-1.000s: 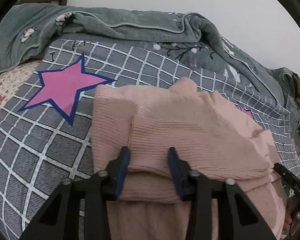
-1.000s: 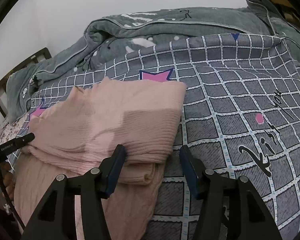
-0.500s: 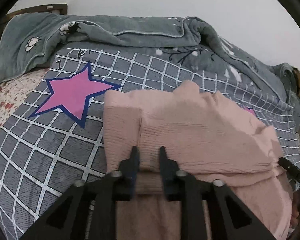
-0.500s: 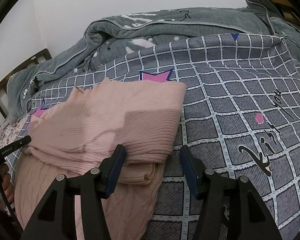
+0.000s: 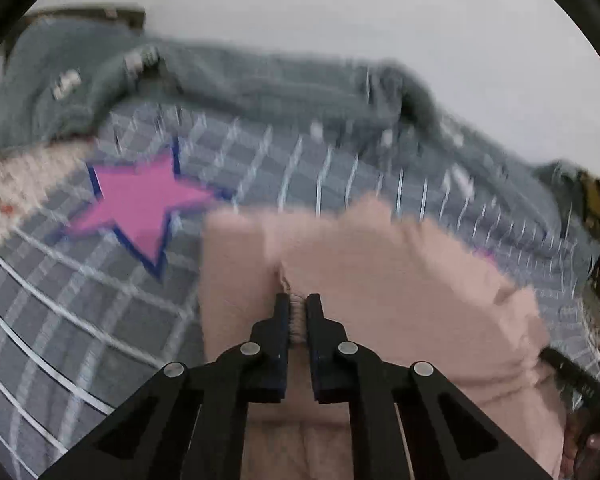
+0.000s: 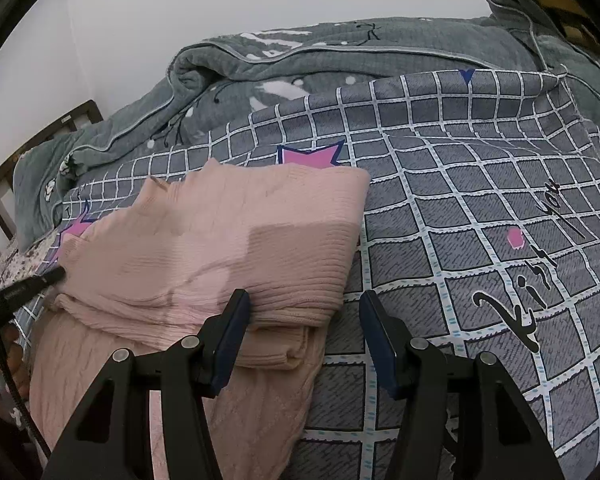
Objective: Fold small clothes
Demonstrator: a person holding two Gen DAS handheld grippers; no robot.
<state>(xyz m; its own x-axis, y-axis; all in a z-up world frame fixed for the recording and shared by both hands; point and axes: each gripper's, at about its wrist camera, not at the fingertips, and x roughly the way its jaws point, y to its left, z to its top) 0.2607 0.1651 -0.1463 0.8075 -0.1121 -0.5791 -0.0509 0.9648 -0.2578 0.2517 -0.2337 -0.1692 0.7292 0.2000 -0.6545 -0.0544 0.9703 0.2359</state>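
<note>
Two grippers are held over a pink sweater (image 6: 228, 248) that lies partly folded on a checked bedspread (image 6: 480, 220), with a grey blanket (image 6: 340, 64) bunched behind it. The left gripper (image 5: 298, 308) is seen with its jaws pressed nearly together, pinching a ridge of knit at the near edge of the fold; that view is blurred, so how much cloth is caught cannot be told. The right gripper (image 6: 304, 312) is held with its jaws spread wide: one finger (image 6: 236, 316) touches the folded edge, the other stands over bare bedspread, and nothing is gripped.

Trouble is likely if the left pinch takes only the top layer: the lower layers would be left behind and the fold pulled askew. A thin bite of loose rib knit may also slip out when lifted. With the right side unheld, the sweater may be dragged across the bedspread rather than folded, and the stacked layers near the right gripper may be tipped open.

No containers are seen in either view.
</note>
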